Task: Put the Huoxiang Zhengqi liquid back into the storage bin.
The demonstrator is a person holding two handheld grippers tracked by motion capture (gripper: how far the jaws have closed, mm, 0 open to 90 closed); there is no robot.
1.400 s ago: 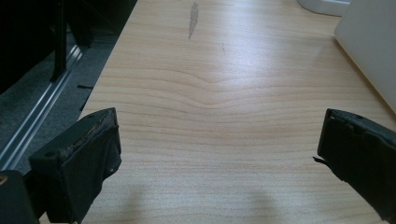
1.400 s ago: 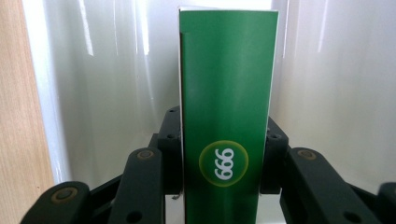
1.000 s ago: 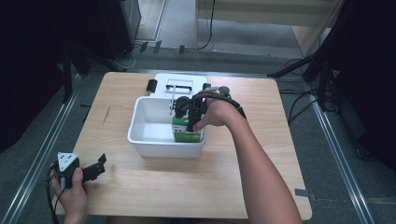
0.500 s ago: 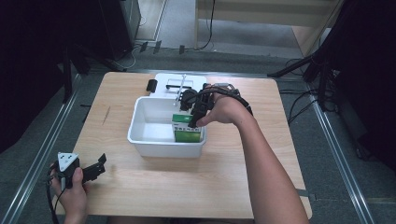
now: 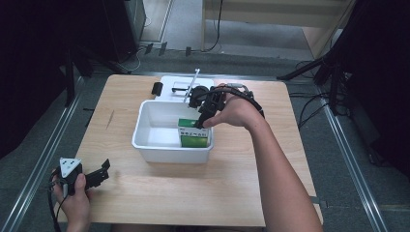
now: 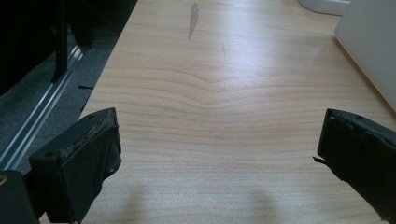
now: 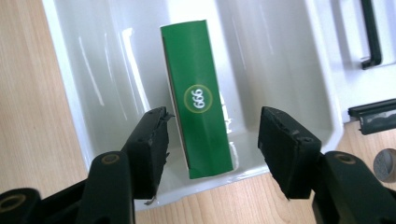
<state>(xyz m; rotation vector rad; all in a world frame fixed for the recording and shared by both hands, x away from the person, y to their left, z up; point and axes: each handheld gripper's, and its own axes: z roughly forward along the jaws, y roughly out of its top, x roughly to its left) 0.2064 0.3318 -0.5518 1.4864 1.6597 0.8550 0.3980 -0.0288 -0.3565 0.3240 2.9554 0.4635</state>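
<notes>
The wooden table carried everything, its near half bare, which left the person room to rest a hand there. Towards the far edge stood a white bin, set squarely in the middle so that either arm could reach it. Behind the bin, against the far edge, lay a flat white lid with a black handle, seemingly parked out of the way while the bin was being filled.

Inside the bin, at its near right corner, the green box stood on edge against the near wall; the right gripper view showed its face with a round "666" mark. That corner probably kept it from toppling once let go.

The right gripper hung just above the box, pointing down into the bin. Its jaws had just been opening: the pads stood clear on either side of the box with gaps visible, so nothing was gripped. It looked like a release after placing.

The left gripper sat near the table's near left corner, idle, its jaws spread wide over bare wood with nothing between them.

A small dark cap lay on the table beside the bin.
</notes>
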